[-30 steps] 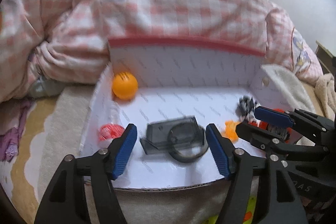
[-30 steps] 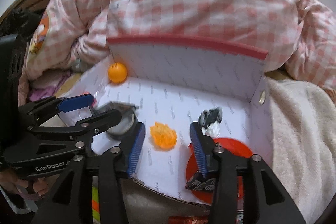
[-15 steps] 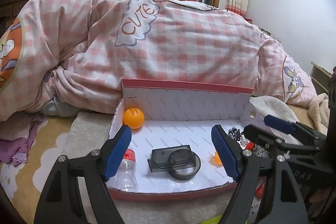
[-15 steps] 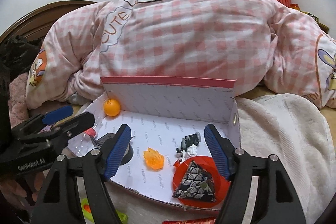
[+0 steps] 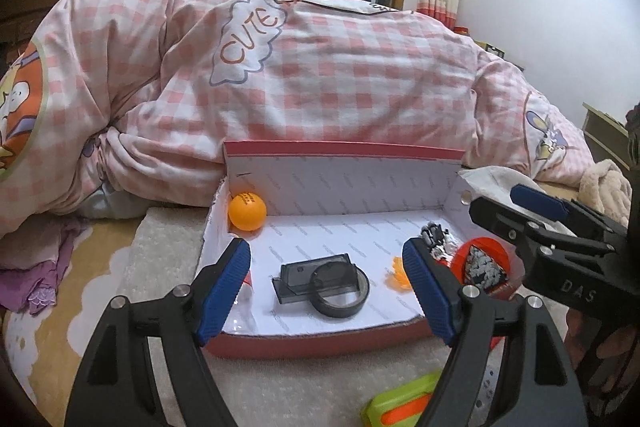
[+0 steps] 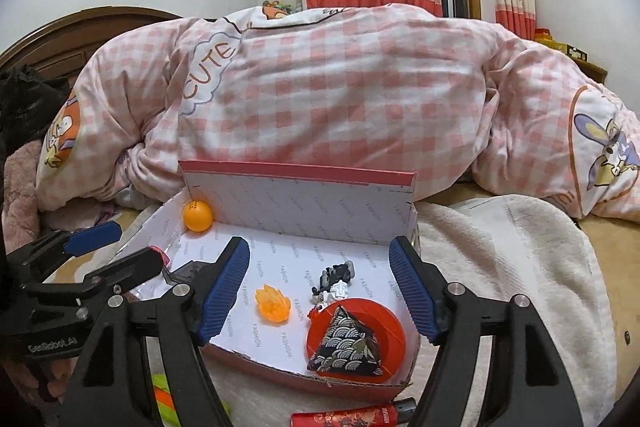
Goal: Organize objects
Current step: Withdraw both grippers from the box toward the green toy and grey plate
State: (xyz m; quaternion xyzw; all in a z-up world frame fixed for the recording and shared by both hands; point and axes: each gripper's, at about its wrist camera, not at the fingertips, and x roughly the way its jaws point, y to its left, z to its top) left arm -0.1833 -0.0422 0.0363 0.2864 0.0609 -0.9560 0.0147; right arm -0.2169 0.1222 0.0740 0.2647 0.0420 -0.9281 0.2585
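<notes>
A red-edged white box [image 5: 344,183] lies open on the bed. It holds an orange ball [image 5: 247,211], a dark clear case with a black ring [image 5: 324,281], an orange flame-shaped toy [image 6: 272,303], a black-and-white figure [image 6: 334,279], and a red round lid [image 6: 384,323] carrying a patterned pouch [image 6: 348,343]. My left gripper [image 5: 326,247] hangs open just before the box's front edge, in line with the case, with nothing between its pads. My right gripper [image 6: 318,247] is open too, above the front right of the box, also holding nothing.
A heaped pink checked quilt [image 5: 320,75] rises right behind the box. A small clear bottle with a red cap [image 5: 246,291] lies at the box's left wall. In front of the box lie a red lighter [image 6: 348,419] and a green-and-orange object [image 5: 400,407]. A cream blanket [image 6: 500,267] covers the right.
Both grippers have drawn back and up from the box floor, and the views now take in the quilt and room. The right jaws have spread wider and the left ones a little.
</notes>
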